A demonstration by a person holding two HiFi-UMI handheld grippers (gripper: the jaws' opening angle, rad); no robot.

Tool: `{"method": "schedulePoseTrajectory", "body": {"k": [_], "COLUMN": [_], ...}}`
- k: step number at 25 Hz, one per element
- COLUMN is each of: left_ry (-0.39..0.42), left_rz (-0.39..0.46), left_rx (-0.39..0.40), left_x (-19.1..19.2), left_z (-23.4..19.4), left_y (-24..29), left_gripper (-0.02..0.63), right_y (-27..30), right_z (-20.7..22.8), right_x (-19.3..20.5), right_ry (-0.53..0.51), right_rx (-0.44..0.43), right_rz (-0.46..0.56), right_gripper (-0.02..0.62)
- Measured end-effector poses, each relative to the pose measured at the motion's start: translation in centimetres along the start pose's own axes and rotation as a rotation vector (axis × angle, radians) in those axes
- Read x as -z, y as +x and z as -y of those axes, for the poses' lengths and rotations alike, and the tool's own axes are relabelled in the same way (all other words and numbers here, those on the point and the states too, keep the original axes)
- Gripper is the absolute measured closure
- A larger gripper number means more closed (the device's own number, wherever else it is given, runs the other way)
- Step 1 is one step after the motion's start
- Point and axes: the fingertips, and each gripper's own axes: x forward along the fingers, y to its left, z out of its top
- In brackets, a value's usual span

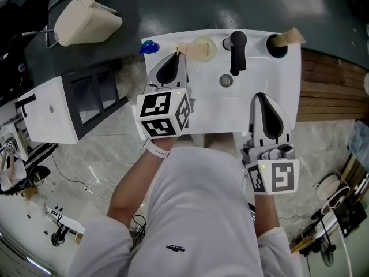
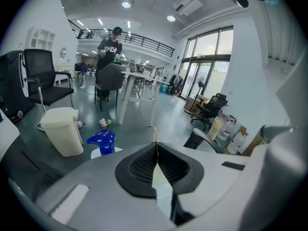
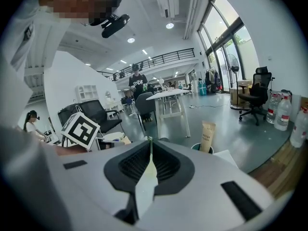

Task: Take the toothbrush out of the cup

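Left gripper (image 2: 155,139) is recorded with jaws pressed together and nothing between them. Right gripper (image 3: 150,143) is likewise closed on nothing. In the head view it is held at the near edge of the white basin top (image 1: 202,111), well apart from the cup (image 1: 276,47).

The cup is sited at the far right corner of the basin top, near the black faucet (image 1: 237,51). A flat tan item is seen standing in it. This is taken to be the toothbrush (image 1: 290,37), possibly sleeved, though no bristles can be made out.

Hazards noted:
- If the jaws are not parted before approach, the cup would be knocked rather than the toothbrush straddled.
- A sideways pull could tip the cup over the adjacent edge.
- The faucet could be struck on a low approach from the left.

In the right gripper view the long axis is judged near vertical, with the free end uppermost. In the head view that end is leaned toward the far right corner
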Motion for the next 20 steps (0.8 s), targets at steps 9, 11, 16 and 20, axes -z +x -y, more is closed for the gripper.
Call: {"method": "schedulePoseTrajectory", "body": {"k": [9,11,16,20], "left_ry": [0.006,0.010,0.023,0.042], "left_rz": [0.049,0.069,0.123,0.166], "left_rx": [0.044,0.053,0.078,0.093], "left_x": [-1.3,-1.9,-3.5,-4.7], "left_z": [1.0,1.3,2.2,2.9], "left_y": [-1.8,-2.7,-5.3,-8.0], "left_gripper": [0.600,0.600,0.600,0.600], "right_y": [-1.9,-2.5,-4.1,-5.4], "right_z": [-0.4,-0.8,-1.5,-2.3], "right_x": [-0.6,-0.9,-1.6,-2.2], "right_ry": [-0.012,-0.016,-0.028,-0.042], "right_rx": [0.022,0.025,0.032,0.035], "right_rz": [0.036,0.049,0.087,0.120], "right_gripper": [0.581,0.581,0.581,0.581]}}
